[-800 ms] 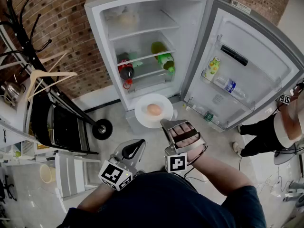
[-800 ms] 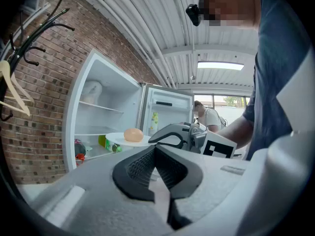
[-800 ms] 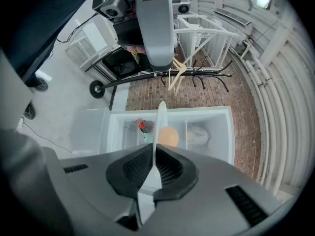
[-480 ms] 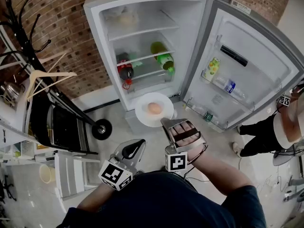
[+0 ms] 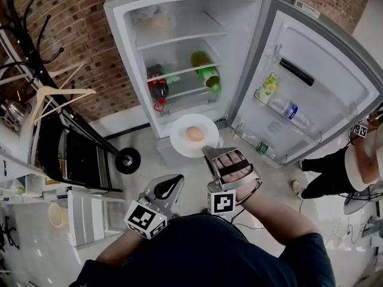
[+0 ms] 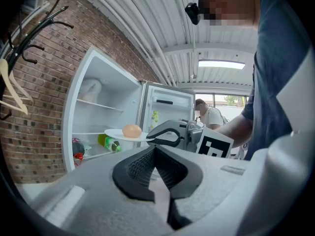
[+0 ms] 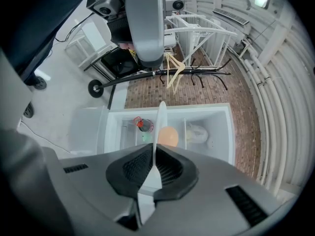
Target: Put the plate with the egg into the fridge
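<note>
A white plate (image 5: 179,143) carrying a brown egg (image 5: 193,134) hangs level in front of the open fridge (image 5: 122,34), just below its lower shelves. My right gripper (image 5: 209,152) is shut on the plate's near rim. In the right gripper view the plate (image 7: 160,122) shows edge-on between the pads of my right gripper (image 7: 155,156), with the egg (image 7: 169,135) beyond them. My left gripper (image 5: 173,183) hovers lower left, shut and empty. In its own view my left gripper (image 6: 154,150) points at the plate (image 6: 115,133) and egg (image 6: 131,130).
Fridge shelves hold a green bottle (image 5: 205,70), a dark bottle with a red cap (image 5: 158,89) and a pale bag (image 5: 157,23). The door (image 5: 323,76) stands open to the right with bottles (image 5: 268,86). A coat rack (image 5: 42,70) and black cart (image 5: 78,160) stand left. Another person (image 5: 335,166) is at right.
</note>
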